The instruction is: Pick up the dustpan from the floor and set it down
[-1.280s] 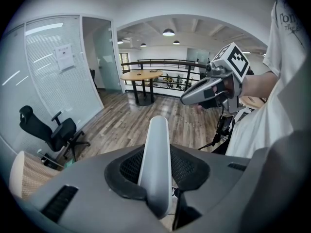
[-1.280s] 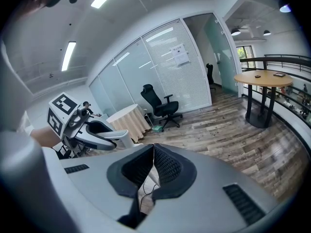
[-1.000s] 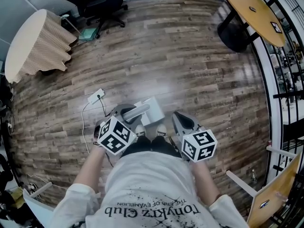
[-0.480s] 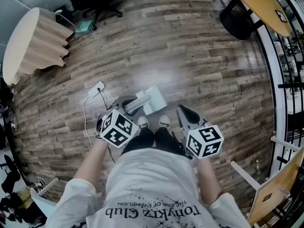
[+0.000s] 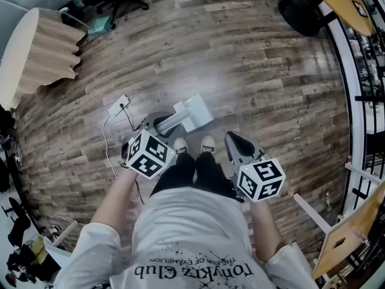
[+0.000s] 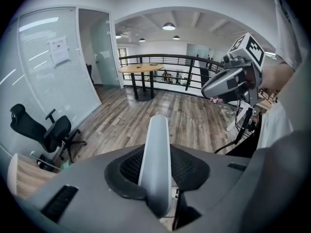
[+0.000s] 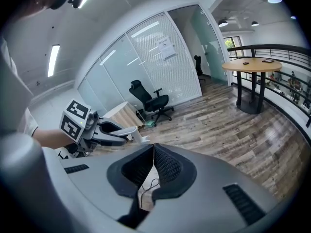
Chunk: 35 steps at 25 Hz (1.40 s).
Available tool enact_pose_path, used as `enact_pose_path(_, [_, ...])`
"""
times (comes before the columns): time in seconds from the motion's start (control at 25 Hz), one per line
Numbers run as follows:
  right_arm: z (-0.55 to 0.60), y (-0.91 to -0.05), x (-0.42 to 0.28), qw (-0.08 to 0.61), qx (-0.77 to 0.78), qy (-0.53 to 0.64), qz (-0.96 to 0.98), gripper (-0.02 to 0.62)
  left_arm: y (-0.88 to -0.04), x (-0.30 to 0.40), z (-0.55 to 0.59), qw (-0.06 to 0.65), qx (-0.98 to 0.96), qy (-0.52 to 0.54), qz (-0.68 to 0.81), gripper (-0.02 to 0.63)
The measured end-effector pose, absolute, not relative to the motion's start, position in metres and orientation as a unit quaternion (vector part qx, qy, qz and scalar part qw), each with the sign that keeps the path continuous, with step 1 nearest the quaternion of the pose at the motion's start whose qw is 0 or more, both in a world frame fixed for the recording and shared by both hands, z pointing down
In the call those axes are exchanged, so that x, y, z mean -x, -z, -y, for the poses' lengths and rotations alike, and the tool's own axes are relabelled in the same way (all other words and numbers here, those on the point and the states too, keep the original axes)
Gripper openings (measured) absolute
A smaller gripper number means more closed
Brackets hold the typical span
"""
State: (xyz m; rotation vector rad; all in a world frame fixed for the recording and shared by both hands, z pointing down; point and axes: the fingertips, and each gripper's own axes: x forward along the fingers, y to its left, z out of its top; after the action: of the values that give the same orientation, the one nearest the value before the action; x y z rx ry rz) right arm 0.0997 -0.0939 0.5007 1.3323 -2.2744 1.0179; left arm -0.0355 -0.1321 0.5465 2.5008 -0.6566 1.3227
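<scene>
1. The person is standing on a wood-plank floor (image 5: pixel 252 71) and looking steeply down past two pale shoes (image 5: pixel 179 145).
2. The left gripper (image 5: pixel 161 125) is sitting at 10 o'clock from the shoes and pointing toward 1 o'clock. The left gripper view shows its jaws partly apart and gripping the handle (image 6: pixel 156 159), a pale rounded bar with a pad pressing on each side.
3. The dustpan (image 5: pixel 191 114), light grey, is lying at 12 o'clock from the shoes, just ahead of the toes. Its pan end is facing away from the left gripper toward 1 o'clock. I cannot tell whether the pan is resting on the floor or hanging just above it.
4. The right gripper (image 5: pixel 232 141) is hanging at 3 o'clock from the shoes, apart from the dustpan. Its jaws are meeting at the tips and holding nothing. Only a narrow slit lower down is showing floor and a loop of cable.
5. A white plug block (image 5: pixel 118 106) with a thin cable is lying on the floor near the dustpan, at its 9 o'clock.
6. Surroundings in the head view:
   - A round table (image 5: pixel 36 53) with a tan pleated skirt is standing at 10 o'clock.
   - A black office chair (image 7: pixel 151 101) is standing at 11 o'clock.
   - A round wooden table (image 5: pixel 340 5) is standing at 1 o'clock.
   - A dark railing (image 5: pixel 361 89) is running along the 3 o'clock edge.
</scene>
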Motion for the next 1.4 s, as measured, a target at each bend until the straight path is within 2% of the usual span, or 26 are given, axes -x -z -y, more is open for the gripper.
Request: enact_pose_path(1.4, [0.096,-0.534,-0.107,0.162,-0.472,-0.39,0.774,0.026,-0.635,0.024,0.158,0.112,-0.857,-0.456,0.212,0.13])
